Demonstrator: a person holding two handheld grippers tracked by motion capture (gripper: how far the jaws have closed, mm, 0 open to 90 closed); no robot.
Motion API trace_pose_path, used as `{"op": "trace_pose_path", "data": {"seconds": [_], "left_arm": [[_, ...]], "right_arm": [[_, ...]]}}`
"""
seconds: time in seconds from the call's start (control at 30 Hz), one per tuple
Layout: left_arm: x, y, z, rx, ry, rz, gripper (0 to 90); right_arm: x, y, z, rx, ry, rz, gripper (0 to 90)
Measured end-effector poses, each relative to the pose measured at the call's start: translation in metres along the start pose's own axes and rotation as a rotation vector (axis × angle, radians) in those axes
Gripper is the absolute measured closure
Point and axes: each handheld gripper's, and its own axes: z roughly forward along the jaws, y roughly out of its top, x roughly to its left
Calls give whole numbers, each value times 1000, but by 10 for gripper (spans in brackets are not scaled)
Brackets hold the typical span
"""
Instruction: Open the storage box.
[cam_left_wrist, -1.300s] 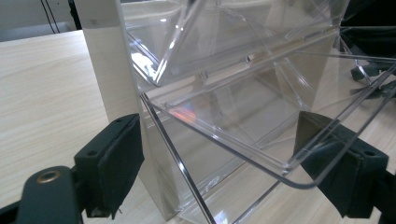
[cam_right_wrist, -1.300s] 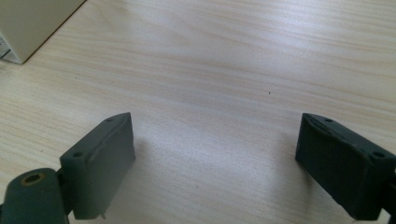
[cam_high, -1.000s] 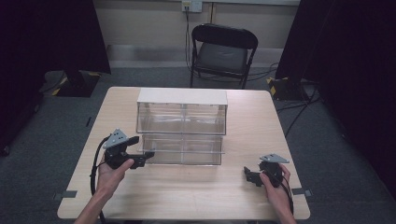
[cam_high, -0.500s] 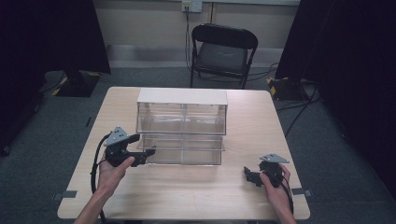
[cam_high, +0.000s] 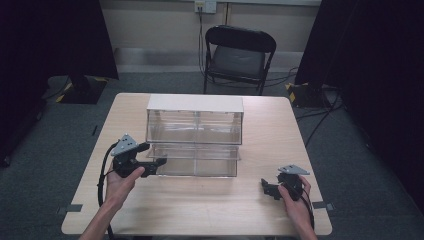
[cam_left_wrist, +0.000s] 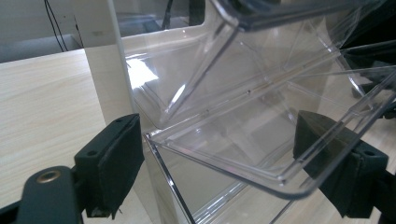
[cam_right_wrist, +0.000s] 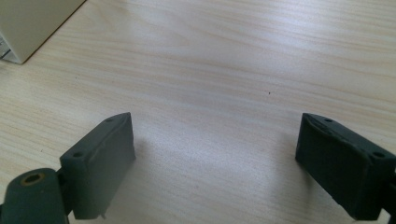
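High view: a clear plastic drawer cabinet with a white top stands mid-table, a folding chair behind it on the floor. The lower drawer is pulled out toward the person, in front of the cabinet. The left gripper sits at that drawer's left front corner, pointing right along its front wall. In the left gripper view the jaws stand wide apart w/ the drawer's clear corner between them, not pinched; whether a pad touches the plastic is hard to tell.

Risk, as a judgement: the thin slick wall could slip out if the jaws close on the corner edge only, and a skewed push or pull from one end could jam the drawer in its rails or drag the whole light cabinet across the table.

The left hand grips from below-left of the cabinet, forearm angled in from the bottom edge. The right gripper rests low on the wood, right of the drawer and well apart (idle), jaws spread wide, nothing between them.
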Motion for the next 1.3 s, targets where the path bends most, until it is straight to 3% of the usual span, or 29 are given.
{"op": "trace_pose_path", "data": {"seconds": [0.17, 0.5, 1.3], "left_arm": [[0, 1, 0, 9, 2, 13, 156], [1, 1, 1, 7, 3, -2, 155], [-1, 12, 1, -37, -14, -8, 155]], "right_arm": [[0, 0, 0, 0, 0, 0, 110], [0, 0, 0, 0, 0, 0, 110], [0, 0, 0, 0, 0, 0, 110]]}}
